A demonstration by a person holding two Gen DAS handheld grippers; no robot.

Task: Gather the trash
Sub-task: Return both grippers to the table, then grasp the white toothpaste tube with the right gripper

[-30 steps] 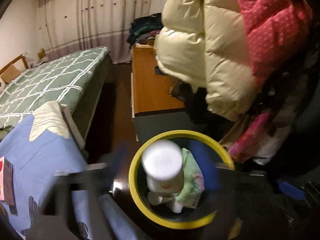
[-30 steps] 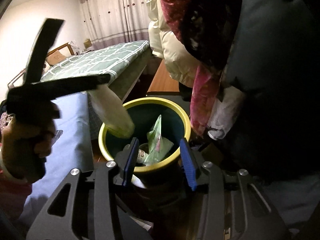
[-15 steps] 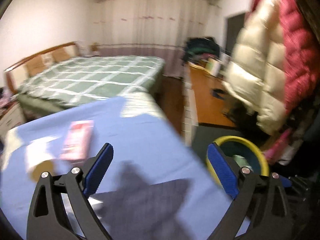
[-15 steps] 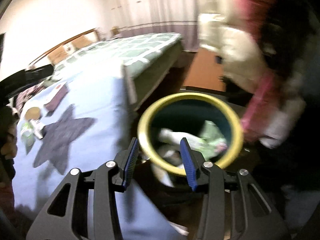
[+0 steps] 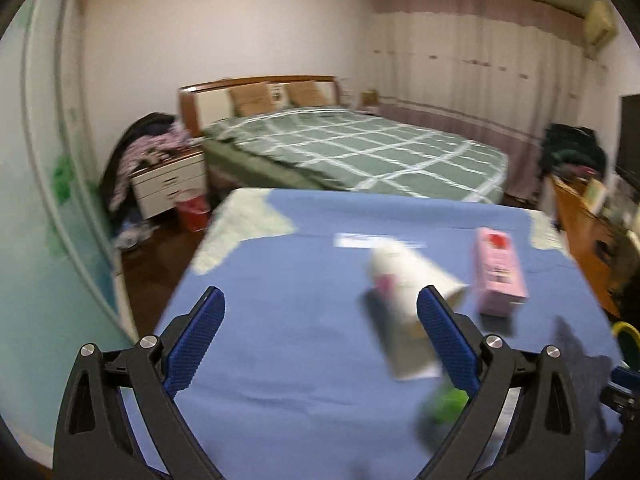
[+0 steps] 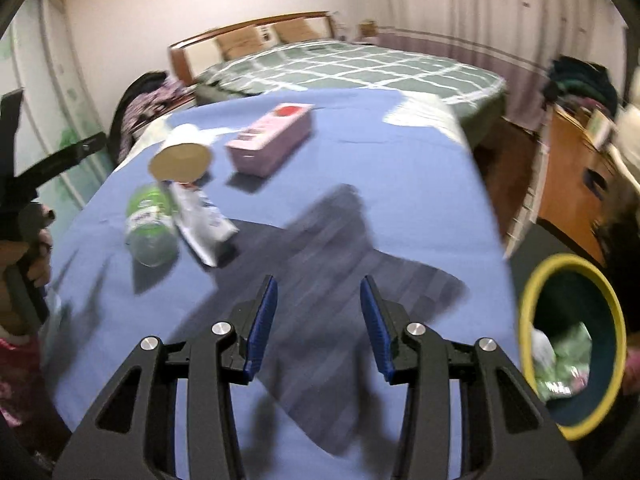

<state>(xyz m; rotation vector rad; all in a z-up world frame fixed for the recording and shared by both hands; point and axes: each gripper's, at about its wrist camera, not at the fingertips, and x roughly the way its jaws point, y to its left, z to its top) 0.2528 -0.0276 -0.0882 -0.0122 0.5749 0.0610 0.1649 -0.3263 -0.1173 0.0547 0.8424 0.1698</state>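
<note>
Trash lies on a blue-covered table [image 6: 400, 160]: a clear bottle with a green label [image 6: 150, 220], a white wrapper [image 6: 202, 220], a paper cup on its side [image 6: 180, 158] and a pink box [image 6: 272, 140]. My right gripper [image 6: 319, 320] hovers over the table's near part, jaws partly apart and holding nothing. A yellow-rimmed bin [image 6: 568, 259] with trash inside stands to its right. My left gripper [image 5: 320, 336] is wide open and holds nothing; the cup [image 5: 404, 276], the wrapper [image 5: 400, 344] and the pink box [image 5: 498, 276] lie ahead to its right, blurred.
A bed with a green checked cover [image 5: 360, 148] lies beyond the table, with a white nightstand [image 5: 172, 184] and a red bucket [image 5: 194, 212] on the left. A wooden desk [image 6: 568, 168] stands on the right. A person's hand holds the left gripper [image 6: 24, 184].
The left gripper let a white container go into the bin, opened wide and swung left over the table. The right gripper also swung left, so the bin now sits at its right edge.
</note>
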